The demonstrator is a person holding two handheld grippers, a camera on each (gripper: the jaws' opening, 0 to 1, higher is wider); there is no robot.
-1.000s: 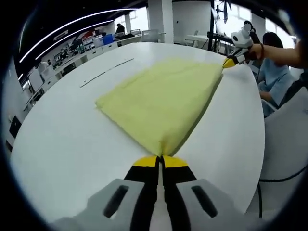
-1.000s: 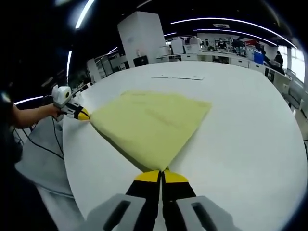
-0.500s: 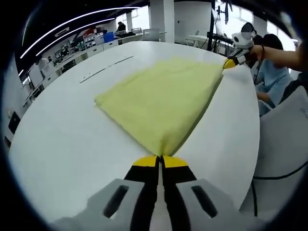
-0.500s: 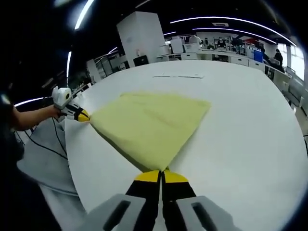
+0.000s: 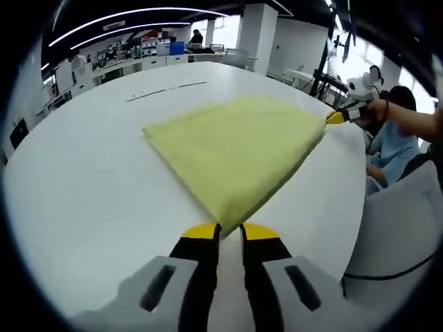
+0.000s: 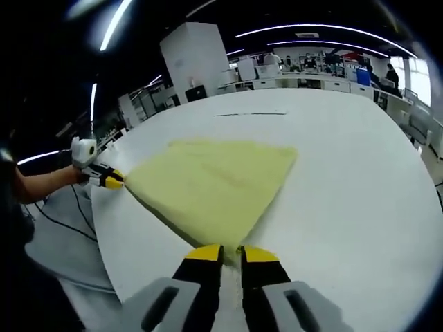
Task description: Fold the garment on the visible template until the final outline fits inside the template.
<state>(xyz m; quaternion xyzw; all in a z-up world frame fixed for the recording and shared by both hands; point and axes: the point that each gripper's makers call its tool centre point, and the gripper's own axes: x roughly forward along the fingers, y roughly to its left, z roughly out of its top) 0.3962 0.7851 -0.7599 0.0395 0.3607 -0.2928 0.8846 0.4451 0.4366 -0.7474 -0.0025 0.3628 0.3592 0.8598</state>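
The left hand-held gripper has its yellow-tipped jaws slightly parted at one corner of the folded yellow garment; the corner reaches the gap, though whether it is pinched is hard to tell. The right hand-held gripper stands likewise, jaws a little apart at the neighbouring corner. The garment lies flat on the white tabletop. No template outline can be made out. A seated person appears beyond the tabletop's edge.

Yellow garment (folded) on table
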